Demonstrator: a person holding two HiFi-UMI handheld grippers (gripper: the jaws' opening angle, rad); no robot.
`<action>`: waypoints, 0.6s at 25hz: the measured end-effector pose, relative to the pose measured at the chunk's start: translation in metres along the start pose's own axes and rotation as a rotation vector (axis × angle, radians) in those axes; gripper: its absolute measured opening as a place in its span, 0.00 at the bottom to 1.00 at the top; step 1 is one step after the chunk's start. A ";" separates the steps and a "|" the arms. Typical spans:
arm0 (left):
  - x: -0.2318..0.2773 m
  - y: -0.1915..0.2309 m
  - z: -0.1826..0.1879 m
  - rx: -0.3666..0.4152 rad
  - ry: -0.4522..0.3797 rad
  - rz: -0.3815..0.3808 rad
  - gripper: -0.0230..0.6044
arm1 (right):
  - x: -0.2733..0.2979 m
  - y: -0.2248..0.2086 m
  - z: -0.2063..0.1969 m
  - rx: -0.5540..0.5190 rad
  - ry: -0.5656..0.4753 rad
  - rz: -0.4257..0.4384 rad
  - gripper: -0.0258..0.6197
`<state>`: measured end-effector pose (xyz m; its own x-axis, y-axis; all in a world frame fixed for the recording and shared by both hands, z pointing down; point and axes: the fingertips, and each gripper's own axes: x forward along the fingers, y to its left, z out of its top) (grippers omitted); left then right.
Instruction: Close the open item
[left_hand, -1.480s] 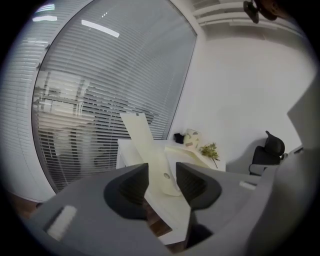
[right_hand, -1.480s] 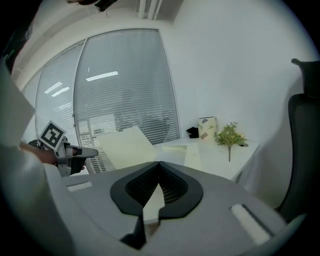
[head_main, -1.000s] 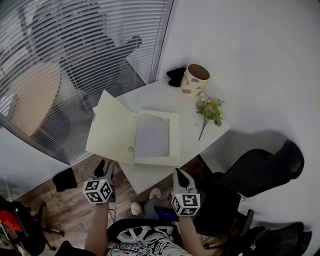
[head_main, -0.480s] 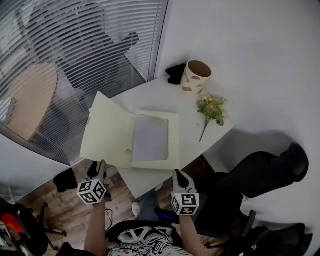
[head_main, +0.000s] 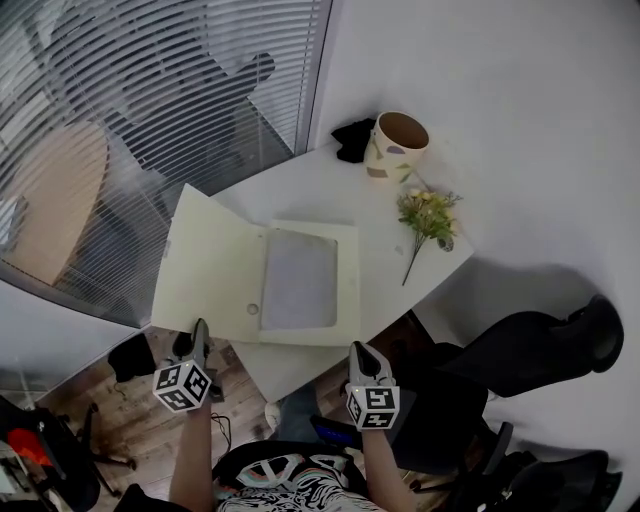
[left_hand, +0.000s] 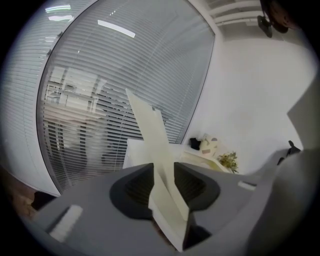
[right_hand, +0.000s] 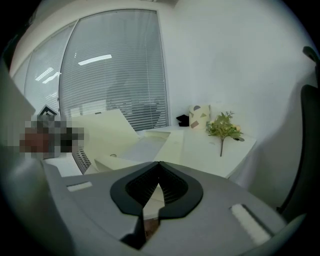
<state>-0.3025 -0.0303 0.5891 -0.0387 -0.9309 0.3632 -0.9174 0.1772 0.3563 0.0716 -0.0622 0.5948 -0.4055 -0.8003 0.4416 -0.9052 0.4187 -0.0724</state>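
Note:
A pale yellow box file lies open on the white table (head_main: 390, 270). Its shallow base (head_main: 300, 280) holds a grey sheet, and its lid (head_main: 210, 265) is swung out to the left past the table's edge. My left gripper (head_main: 200, 335) is at the lid's near edge. In the left gripper view the lid (left_hand: 150, 130) stands edge-on between the pads of the left gripper (left_hand: 162, 175), whose jaws have just been closing onto it. My right gripper (head_main: 362, 352) hangs below the table's near edge, shut on nothing. In the right gripper view the right gripper (right_hand: 159, 167) points at the file's base (right_hand: 150, 145).
A cream cup (head_main: 392, 145) and a black object (head_main: 353, 140) stand at the table's far corner. A flower sprig (head_main: 428, 215) lies on the right side. A black office chair (head_main: 520, 350) is to the right, and window blinds (head_main: 150, 90) run along the left.
The left gripper has shifted a little left, and the lid's near edge now reaches its jaws. The lid leans further out to the left. The right gripper stays below the table edge.

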 end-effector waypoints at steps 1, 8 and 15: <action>0.001 0.000 0.002 -0.001 -0.006 0.002 0.32 | 0.003 -0.001 -0.001 -0.002 0.006 0.002 0.04; 0.009 -0.003 0.012 -0.012 -0.027 0.010 0.26 | 0.013 -0.005 -0.012 -0.013 0.041 0.011 0.04; 0.011 -0.001 0.010 0.004 -0.026 0.022 0.23 | 0.018 -0.005 -0.018 -0.007 0.055 0.014 0.04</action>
<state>-0.3064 -0.0438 0.5837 -0.0691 -0.9348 0.3485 -0.9177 0.1965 0.3452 0.0712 -0.0712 0.6196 -0.4099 -0.7696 0.4895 -0.8987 0.4324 -0.0727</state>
